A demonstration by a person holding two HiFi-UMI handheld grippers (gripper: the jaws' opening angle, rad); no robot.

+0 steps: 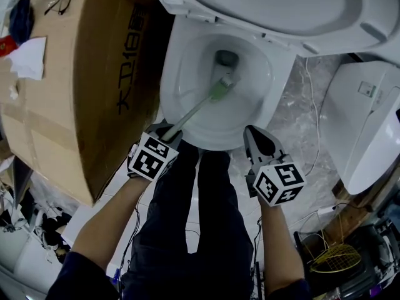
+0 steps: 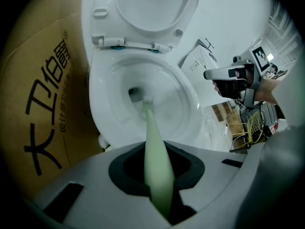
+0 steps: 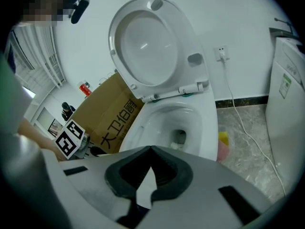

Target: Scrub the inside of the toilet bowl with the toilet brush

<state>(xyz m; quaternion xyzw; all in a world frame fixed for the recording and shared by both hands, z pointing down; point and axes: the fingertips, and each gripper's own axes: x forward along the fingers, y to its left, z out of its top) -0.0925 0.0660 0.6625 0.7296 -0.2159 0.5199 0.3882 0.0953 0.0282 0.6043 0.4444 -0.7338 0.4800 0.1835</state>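
The white toilet bowl point(image 1: 187, 114) stands with seat and lid point(image 1: 275, 5) raised. A toilet brush with a pale green handle point(image 1: 190, 111) runs from my left gripper point(image 1: 170, 130) down into the bowl. Its head point(image 1: 223, 86) rests on the inner wall just below the drain hole point(image 1: 227, 58). In the left gripper view, that gripper point(image 2: 157, 163) is shut on the brush handle point(image 2: 153, 137), with the bristles point(image 2: 146, 99) beside the drain. My right gripper point(image 1: 253, 136) hovers over the bowl's front rim, shut and empty; in its own view, the gripper point(image 3: 151, 151) points at the bowl point(image 3: 159, 120).
A large cardboard box point(image 1: 75, 74) leans close against the toilet's left side. A white appliance point(image 1: 369, 124) stands at the right, with a cable point(image 1: 312, 105) on the marble floor. The person's dark trouser legs point(image 1: 200, 217) are in front of the bowl. A wire basket point(image 1: 334, 258) lies lower right.
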